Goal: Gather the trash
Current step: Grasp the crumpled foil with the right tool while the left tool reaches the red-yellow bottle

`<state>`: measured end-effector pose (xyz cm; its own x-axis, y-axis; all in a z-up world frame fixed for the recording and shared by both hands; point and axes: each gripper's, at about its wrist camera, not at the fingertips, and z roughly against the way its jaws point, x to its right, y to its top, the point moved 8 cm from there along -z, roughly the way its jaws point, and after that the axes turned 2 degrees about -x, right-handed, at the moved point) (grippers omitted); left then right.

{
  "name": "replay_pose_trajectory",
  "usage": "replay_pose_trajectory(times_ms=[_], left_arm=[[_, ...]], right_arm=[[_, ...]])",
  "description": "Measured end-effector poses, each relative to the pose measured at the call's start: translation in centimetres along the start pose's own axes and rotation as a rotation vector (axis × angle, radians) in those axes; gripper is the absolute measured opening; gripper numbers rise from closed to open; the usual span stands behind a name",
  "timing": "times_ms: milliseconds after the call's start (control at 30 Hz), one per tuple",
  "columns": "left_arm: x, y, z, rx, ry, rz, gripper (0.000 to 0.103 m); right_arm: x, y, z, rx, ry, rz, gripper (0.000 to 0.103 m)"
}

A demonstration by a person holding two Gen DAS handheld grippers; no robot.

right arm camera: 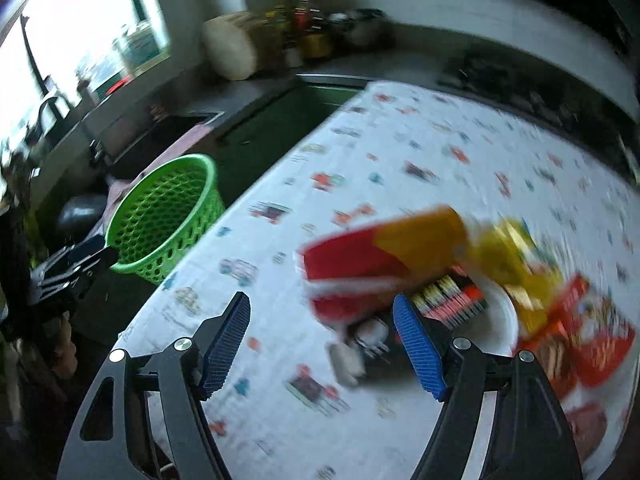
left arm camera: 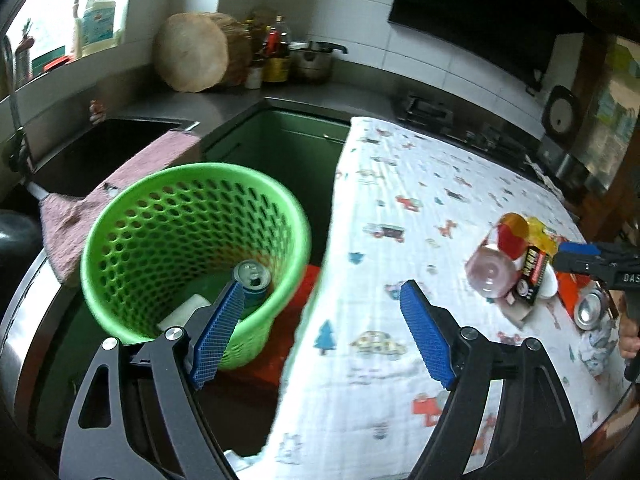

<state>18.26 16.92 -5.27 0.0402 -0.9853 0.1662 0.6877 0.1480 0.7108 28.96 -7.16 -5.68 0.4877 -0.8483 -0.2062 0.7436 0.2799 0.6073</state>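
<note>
While blue pads stand wide apart on the left gripper [left arm camera: 322,334], hovers above a green basket [left arm camera: 192,248] beside the cloth-covered table [left arm camera: 400,184], holding nothing. Seen sharply from the left wrist only: a can [left arm camera: 252,280] upright inside the basket next to something white [left arm camera: 188,308], plus a pink towel [left arm camera: 100,208] draped behind the rim. Also sharp there, the trash pile at the table's far right: pink bottle [left arm camera: 490,272], red-and-yellow cup [left arm camera: 512,232], dark packet [left arm camera: 530,280], second can [left arm camera: 590,310], with the right gripper [left arm camera: 576,256] just beside it, jaw state unreadable from that angle. Blurred heavily in the right wrist view, yet plainly shows the right gripper [right arm camera: 322,344] spread open and empty, its right pad [right arm camera: 416,344] close before the red-and-yellow cup [right arm camera: 380,264], dark packet [right arm camera: 448,300] and red wrappers [right arm camera: 592,344]. Basket [right arm camera: 164,216] sits well apart at left of the table [right arm camera: 400,152], left gripper [right arm camera: 72,268] near its rim; contents not visible from this side.
</note>
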Motion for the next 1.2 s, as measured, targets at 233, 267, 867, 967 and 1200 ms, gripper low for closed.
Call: replay_pose_trajectory(times_ms=[233,267,867,967,1200], left_arm=[[3.8,0.3,-0.7,-0.016,-0.032,-0.052,0.081],[4.1,0.4,-0.7,-0.016,-0.033,-0.059,0.081],[12.9,1.4,-3.5,-0.055,-0.100,-0.205,0.081],[14.3,1.6,-4.0,-0.060,-0.110,-0.235,0.081],[16.7,1.6,-5.2,-0.085,-0.120,-0.295,0.081]], right_arm=[[5.8,-2.1,-0.6,-0.039,-0.032,-0.139,0.071],[6.1,-2.3,-0.8,-0.043,-0.028,-0.154,0.069],[11.1,-3.4,2.3,-0.063,-0.074,-0.162,0.065],[11.9,-4.1,4.0,-0.079,-0.089,-0.118,0.065],[13.5,-6.1,6.9,-0.126,-0.157,0.029,0.066]])
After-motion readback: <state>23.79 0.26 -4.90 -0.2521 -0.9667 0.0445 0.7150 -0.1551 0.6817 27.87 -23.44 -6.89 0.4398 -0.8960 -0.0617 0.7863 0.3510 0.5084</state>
